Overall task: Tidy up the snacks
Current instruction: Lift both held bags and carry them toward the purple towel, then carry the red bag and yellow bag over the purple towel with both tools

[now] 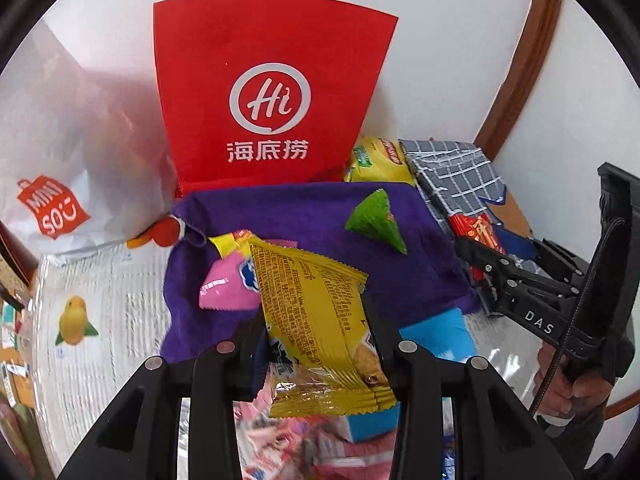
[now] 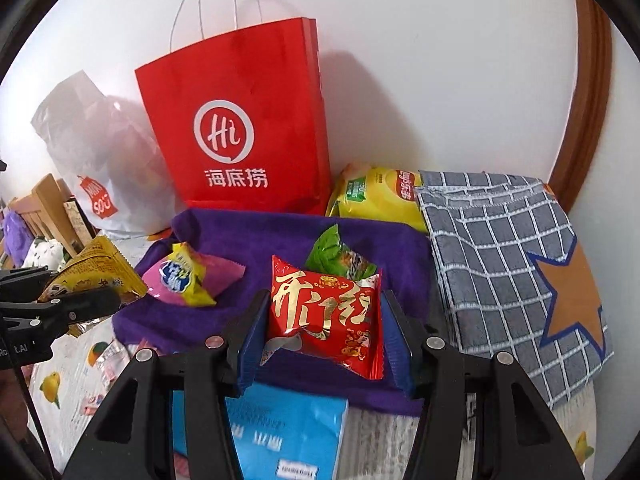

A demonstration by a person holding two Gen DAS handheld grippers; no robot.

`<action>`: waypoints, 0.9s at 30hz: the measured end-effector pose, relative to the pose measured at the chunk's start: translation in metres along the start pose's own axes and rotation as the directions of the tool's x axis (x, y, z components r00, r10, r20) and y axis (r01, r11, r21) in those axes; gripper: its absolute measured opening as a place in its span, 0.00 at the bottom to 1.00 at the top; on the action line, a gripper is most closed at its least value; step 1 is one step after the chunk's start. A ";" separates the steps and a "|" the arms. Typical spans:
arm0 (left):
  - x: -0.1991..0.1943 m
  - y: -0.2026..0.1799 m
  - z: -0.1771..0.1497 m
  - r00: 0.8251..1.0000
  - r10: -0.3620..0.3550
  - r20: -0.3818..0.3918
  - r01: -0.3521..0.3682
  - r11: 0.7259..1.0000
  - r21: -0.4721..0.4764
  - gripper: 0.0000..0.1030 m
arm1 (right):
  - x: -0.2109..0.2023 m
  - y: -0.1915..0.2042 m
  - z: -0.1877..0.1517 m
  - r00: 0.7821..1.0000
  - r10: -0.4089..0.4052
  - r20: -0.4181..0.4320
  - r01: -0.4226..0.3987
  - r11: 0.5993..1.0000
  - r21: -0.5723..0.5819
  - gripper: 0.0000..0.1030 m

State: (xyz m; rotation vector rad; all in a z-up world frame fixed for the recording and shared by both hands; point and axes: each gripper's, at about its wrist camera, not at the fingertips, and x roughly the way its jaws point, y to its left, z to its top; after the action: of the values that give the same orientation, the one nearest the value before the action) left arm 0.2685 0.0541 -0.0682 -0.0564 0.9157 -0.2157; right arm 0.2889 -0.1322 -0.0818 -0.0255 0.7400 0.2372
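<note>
We have our left gripper [image 1: 316, 344] clamped on a yellow snack packet [image 1: 316, 312] and our right gripper [image 2: 322, 332] clamped on a red snack packet [image 2: 326, 316], both held above the purple towel [image 2: 256, 240]. These packets look light, crinkly and slippery, likely with brittle contents, so we judge a gentle squeeze across the puffy middle safest.

Right gripper [image 2: 324, 320]: closed on red snack packet [image 2: 326, 320], above purple towel [image 2: 256, 236].
Left gripper [image 2: 90, 300]: at left edge, clamping yellow snack packet [image 2: 96, 272].
On towel: pink-and-yellow packet [image 2: 192, 276]; green packet [image 2: 340, 258].
Behind: red paper bag [image 2: 240, 120]; yellow chip bag [image 2: 380, 196].
Right: grey checked cloth [image 2: 500, 248].
</note>
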 end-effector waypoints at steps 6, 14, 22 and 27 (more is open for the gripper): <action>0.014 0.007 0.020 1.000 -0.005 0.004 0.005 1.000 -0.001 0.36 | 0.020 0.002 0.016 1.000 -0.008 -0.005 0.008 1.000 -0.010 0.52; 0.037 0.016 0.030 1.000 0.014 0.008 -0.014 1.000 -0.013 0.36 | 0.046 0.008 0.027 1.000 -0.005 -0.020 0.005 1.000 -0.021 0.52; 0.058 0.033 0.029 0.999 0.020 -0.028 -0.021 0.999 -0.036 0.36 | 0.074 0.007 0.024 0.998 0.011 -0.069 -0.014 0.999 -0.034 0.52; 0.068 0.037 0.027 0.998 0.019 -0.052 -0.022 0.999 -0.048 0.36 | 0.084 0.004 0.019 0.994 0.008 -0.105 -0.012 0.999 -0.041 0.52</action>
State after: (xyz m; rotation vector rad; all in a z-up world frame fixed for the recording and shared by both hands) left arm 0.3361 0.0754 -0.1097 -0.0867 0.9723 -0.1763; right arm 0.3603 -0.1086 -0.1243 -0.0744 0.8397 0.2623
